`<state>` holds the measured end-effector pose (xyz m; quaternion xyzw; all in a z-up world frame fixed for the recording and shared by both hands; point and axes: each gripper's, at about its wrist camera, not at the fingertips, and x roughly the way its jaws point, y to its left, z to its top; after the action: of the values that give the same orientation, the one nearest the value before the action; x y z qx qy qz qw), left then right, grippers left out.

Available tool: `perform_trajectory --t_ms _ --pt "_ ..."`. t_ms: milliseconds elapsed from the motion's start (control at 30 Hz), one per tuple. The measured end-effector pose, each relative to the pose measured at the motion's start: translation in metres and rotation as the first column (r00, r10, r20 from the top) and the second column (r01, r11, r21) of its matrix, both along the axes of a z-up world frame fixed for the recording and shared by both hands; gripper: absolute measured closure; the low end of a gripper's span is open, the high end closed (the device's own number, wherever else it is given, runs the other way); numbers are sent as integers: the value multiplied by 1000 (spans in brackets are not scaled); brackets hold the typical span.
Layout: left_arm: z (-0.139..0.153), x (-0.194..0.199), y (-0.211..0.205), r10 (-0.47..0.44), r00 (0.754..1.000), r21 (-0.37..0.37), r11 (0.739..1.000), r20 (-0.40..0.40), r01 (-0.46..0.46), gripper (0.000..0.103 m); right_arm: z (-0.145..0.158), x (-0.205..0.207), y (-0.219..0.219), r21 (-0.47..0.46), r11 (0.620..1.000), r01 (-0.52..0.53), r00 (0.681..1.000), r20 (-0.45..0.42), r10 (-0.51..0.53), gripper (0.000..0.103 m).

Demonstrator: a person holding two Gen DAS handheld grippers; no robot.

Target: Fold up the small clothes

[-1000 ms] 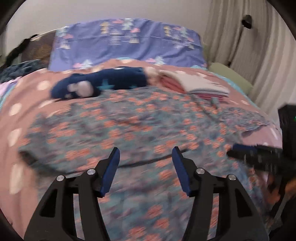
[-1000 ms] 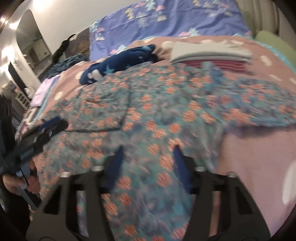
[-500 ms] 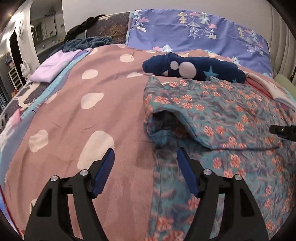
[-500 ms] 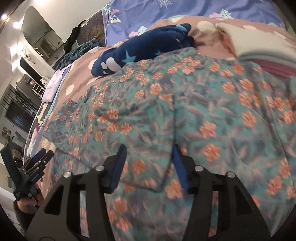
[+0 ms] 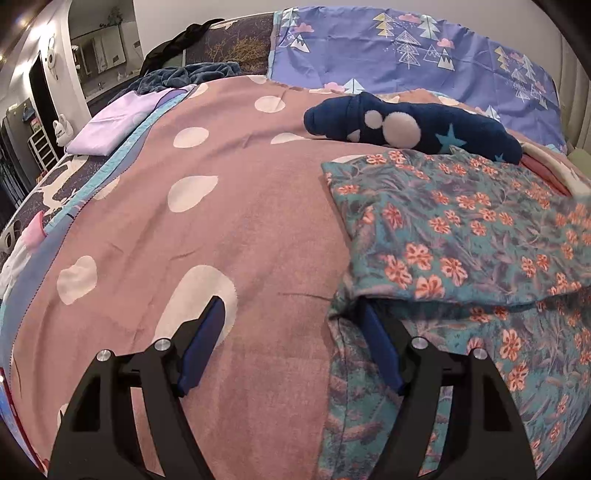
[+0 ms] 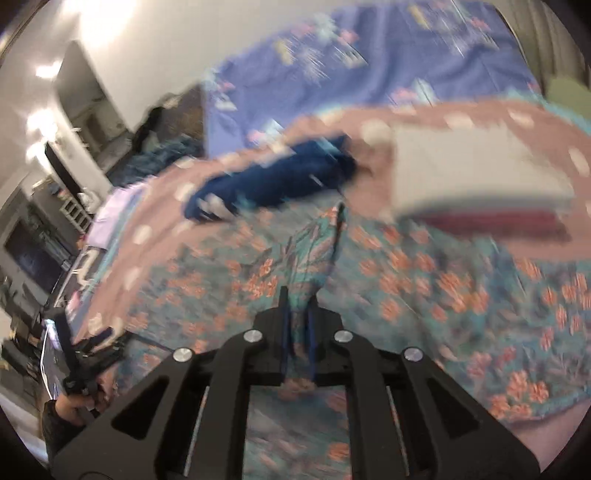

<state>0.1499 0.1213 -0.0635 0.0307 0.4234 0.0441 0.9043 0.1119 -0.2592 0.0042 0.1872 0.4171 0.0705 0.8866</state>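
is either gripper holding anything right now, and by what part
The right gripper pinches a raised fold of the teal floral cotton garment. The left gripper holds nothing, its jaws open at that garment's edge.

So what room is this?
Most likely a bedroom: a bed with a spotted pink blanket, a purple pillow at its head, and a floral garment spread out for folding.

Bed with pink polka-dot bedspread [image 5: 240, 229]; purple tree-print pillow [image 5: 406, 48] at its head, white wall [image 5: 192, 14] behind.
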Motion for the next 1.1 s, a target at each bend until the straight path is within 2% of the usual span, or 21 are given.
perform_trajectory --t_ms 67,167,233,300,367,400,433,467,533,633,700,733,767,800,833,933,1000,1100 --pt "1 -2 -2 -8 1000 8 1000 4 8 28 -26 3 -12 -8 999 43 995 -93 -44 89" --pt "2 -5 -2 -14 1000 16 1000 3 14 28 -45 0 -22 23 997 75 988 -135 -71 89" --pt "1 -5 -1 -12 1000 15 1000 -3 12 28 -51 -2 -26 74 994 78 987 -149 -66 81" --pt "0 -5 0 -7 1000 10 1000 -5 7 28 -52 -5 -27 114 991 66 987 -153 -48 66" --pt "-1 -5 -1 -6 1000 14 1000 -6 6 28 -54 -6 -21 115 993 30 987 -158 -11 62" --pt "-1 -4 -2 -7 1000 18 1000 -6 7 28 -55 -6 -16 101 995 11 987 -162 6 66" --pt "-1 -4 -2 -10 1000 21 1000 -3 10 28 -56 -4 -9 59 998 -7 987 -162 17 74" --pt "0 -5 -3 -13 1000 22 1000 1 13 30 -54 -5 -4 10 1000 -19 987 -158 21 95" --pt "3 -7 -4 -28 999 20 999 17 27 40 -40 -9 -2 -39 999 -10 993 -117 5 95" --pt "6 -12 -5 -36 999 37 999 27 35 41 -14 -20 -5 -102 995 21 999 -41 -25 95" --pt "6 -15 -4 -42 999 33 999 25 41 41 -14 -21 -7 -165 986 23 998 -59 -33 89" --pt "6 -17 -4 -46 999 27 999 27 46 41 -23 -20 -9 -192 981 10 994 -108 -31 83" --pt "6 -20 -3 -52 998 16 999 28 51 41 -33 -19 -11 -216 976 16 987 -155 -50 72" --pt "5 -22 -3 -55 998 3 998 27 55 41 -40 -19 -14 -227 973 34 979 -186 -78 71" --pt "5 -24 -2 -60 998 -21 998 26 61 41 -42 -21 -19 -192 979 62 977 -187 -98 71" --pt "6 -25 -2 -68 997 -67 995 28 70 41 -22 -17 -17 -160 980 119 981 -130 -141 71" --pt "8 -23 -4 -69 997 -80 994 38 71 41 -1 -2 9 -189 980 59 995 -71 -74 71" --pt "9 -16 -8 -71 996 -124 989 53 77 41 17 22 64 -213 972 -95 995 -50 86 70"
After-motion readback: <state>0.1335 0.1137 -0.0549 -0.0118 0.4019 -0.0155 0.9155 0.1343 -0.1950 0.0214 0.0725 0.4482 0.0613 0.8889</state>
